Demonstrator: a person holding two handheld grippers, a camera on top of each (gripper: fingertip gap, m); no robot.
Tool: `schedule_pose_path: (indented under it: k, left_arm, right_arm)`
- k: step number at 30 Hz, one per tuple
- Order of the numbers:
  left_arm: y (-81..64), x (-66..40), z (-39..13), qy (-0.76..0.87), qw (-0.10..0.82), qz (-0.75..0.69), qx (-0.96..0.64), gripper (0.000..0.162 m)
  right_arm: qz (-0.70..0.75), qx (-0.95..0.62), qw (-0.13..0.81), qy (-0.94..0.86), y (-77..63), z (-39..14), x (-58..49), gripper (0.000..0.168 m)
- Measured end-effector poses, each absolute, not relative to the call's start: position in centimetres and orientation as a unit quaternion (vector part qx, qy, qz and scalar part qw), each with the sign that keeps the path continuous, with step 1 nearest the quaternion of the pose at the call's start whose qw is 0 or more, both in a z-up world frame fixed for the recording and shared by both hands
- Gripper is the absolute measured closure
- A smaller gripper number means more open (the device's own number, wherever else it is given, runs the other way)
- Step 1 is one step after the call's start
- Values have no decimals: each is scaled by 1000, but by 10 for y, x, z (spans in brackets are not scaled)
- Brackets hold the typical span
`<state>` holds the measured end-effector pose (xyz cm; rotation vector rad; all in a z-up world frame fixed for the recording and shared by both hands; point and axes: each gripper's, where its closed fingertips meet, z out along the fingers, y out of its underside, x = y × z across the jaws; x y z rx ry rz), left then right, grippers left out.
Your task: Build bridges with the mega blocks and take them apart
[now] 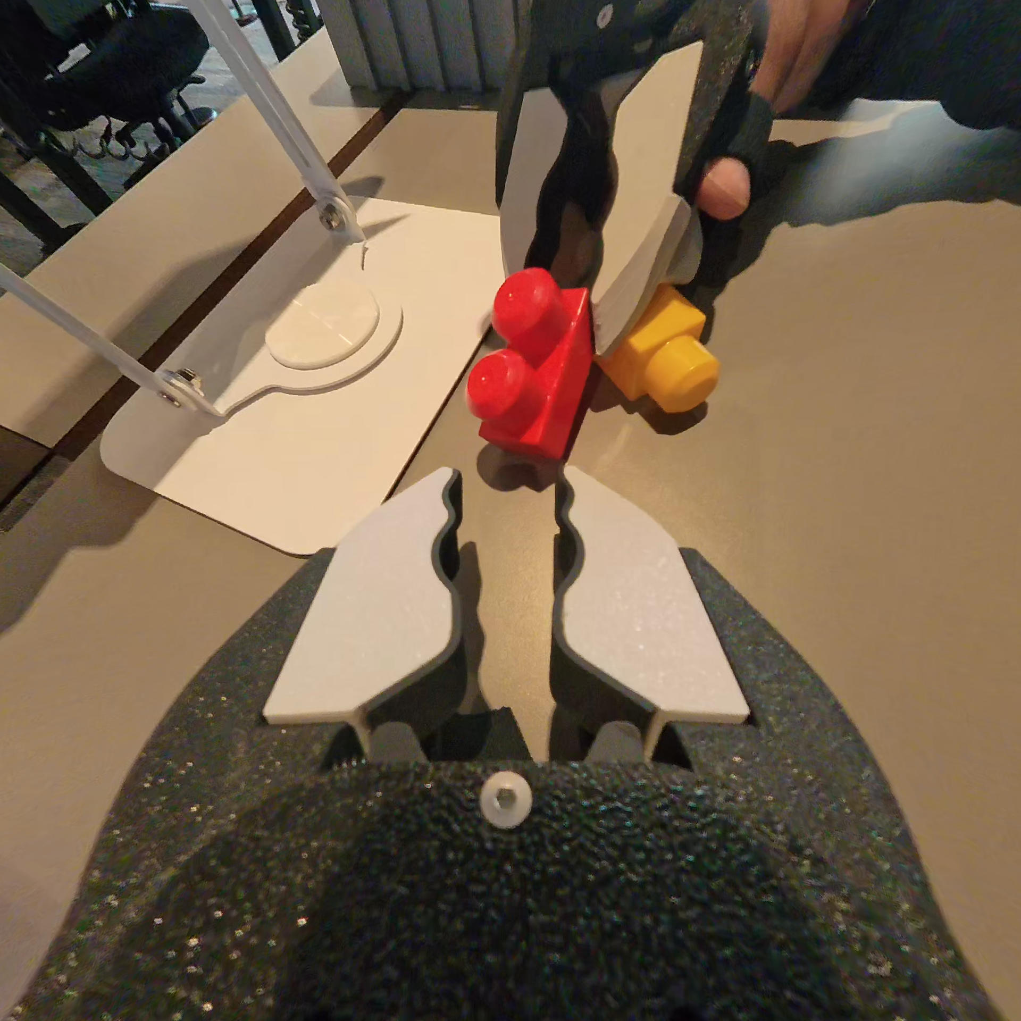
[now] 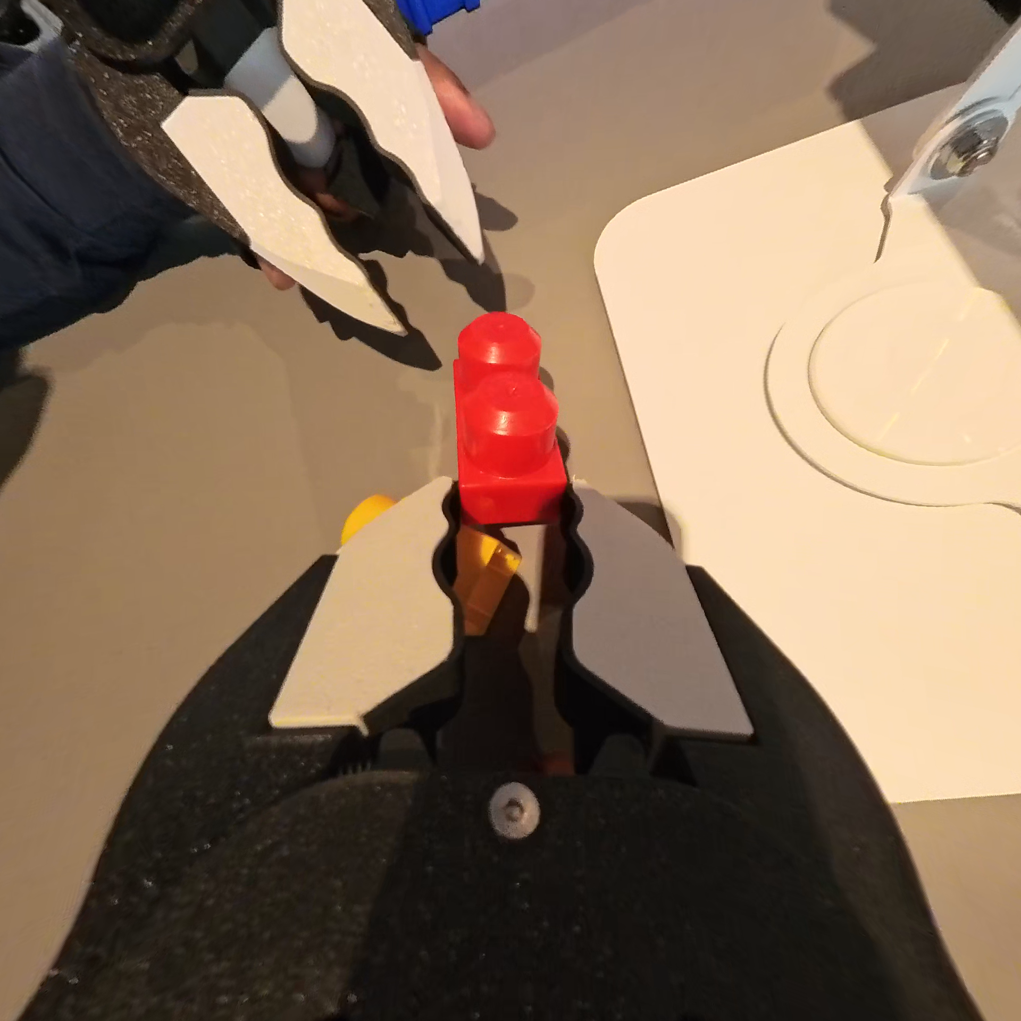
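**A:** Where does your right gripper (image 2: 511, 489) stand?

**B:** Your right gripper is clenched on the near end of the red block (image 2: 511, 442), one pale finger on each side wall. The block has two round studs; in the left wrist view it (image 1: 533, 367) looks tipped, its low corner close to the tan table (image 1: 829, 497).

**A:** And your left one?

**B:** Your left gripper (image 1: 507, 476) is released, nothing between its wavy-edged fingers, tips just short of the red block. Bare table lies under it.

**A:** What crowds you?

**B:** A yellow block (image 1: 660, 348) with one stud in view lies on its side just beside the red one, against your right gripper's finger. The white base plate (image 1: 331, 442) with its rounded corner and raised disc sits close on the other side; its edge runs right next to the red block. Two white struts are bolted to it.

**A:** Surfaces?

**B:** Glossy plastic blocks, matte table, grainy black gripper bodies. A blue piece (image 2: 436, 11) shows at the frame's top edge.
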<state>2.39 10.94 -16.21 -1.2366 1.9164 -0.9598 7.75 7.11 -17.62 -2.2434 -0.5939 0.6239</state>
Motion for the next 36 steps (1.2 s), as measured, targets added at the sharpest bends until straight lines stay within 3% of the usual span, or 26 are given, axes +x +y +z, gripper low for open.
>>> schedule_pose_path:
  k: [12, 25, 31, 36]
  left_arm:
    - [105, 23, -168, 748, 321, -351, -463, 131]
    - [115, 20, -155, 733, 347, -337, -479, 131]
    - [140, -35, -45, 637, 450, -302, -548, 130]
    - [253, -134, 60, 543, 511, -172, -643, 127]
  right_arm:
    - [221, -859, 376, -269, 68, -174, 74, 122]
    - [271, -764, 557, -180, 81, -120, 106, 134]
    - [281, -765, 551, -178, 80, -120, 106, 134]
    - [297, -767, 542, -173, 81, -121, 106, 134]
